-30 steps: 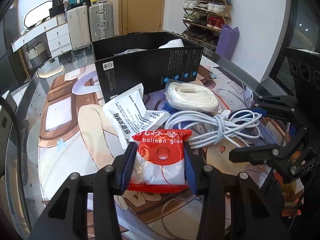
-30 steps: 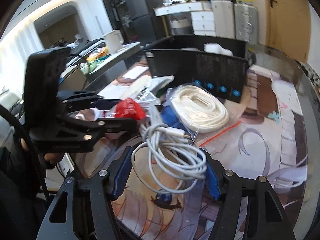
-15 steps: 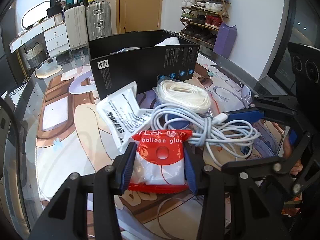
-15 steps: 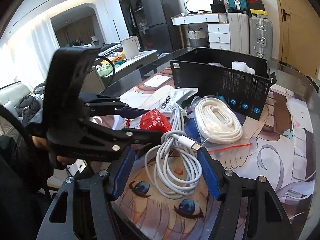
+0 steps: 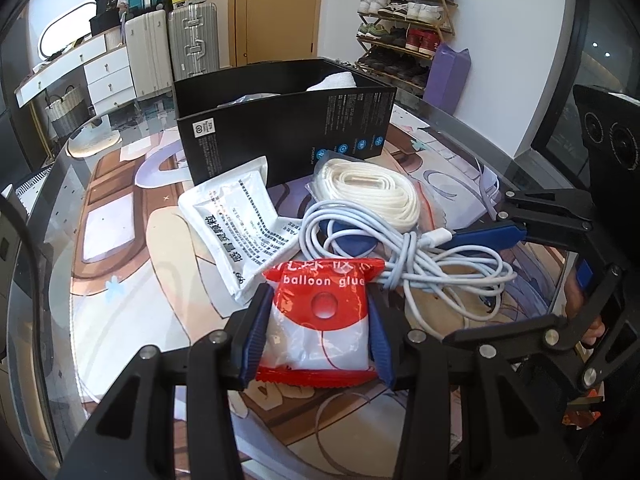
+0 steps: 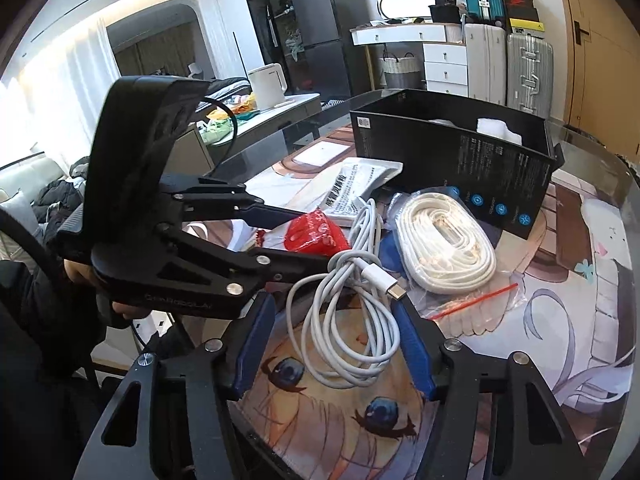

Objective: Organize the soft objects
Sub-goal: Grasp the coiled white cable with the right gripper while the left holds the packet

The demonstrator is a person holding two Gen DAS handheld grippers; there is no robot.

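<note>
Behind the printed mat (image 6: 580, 320) stood a black box (image 5: 288, 136). The left gripper (image 5: 318, 330) pinched a light, squashy glue packet (image 5: 320, 320) by its sides. The right gripper (image 6: 336, 344), jaws just closing, straddled a limp cable (image 6: 348, 320), likely best taken at its bundled middle.

The red-and-white packet (image 5: 320, 320) reads "balloon glue" in white letters (Chinese characters run above it). The white sachet (image 5: 236, 224) carries black Chinese print. The black box (image 5: 288, 136) bears small white text, too small to read.

Black box (image 5: 288, 132) contents mostly hidden behind its wall, small print on white sachet (image 5: 236, 224) unreadable, blue item (image 5: 352, 240) under cable (image 5: 404, 248) unclear
</note>
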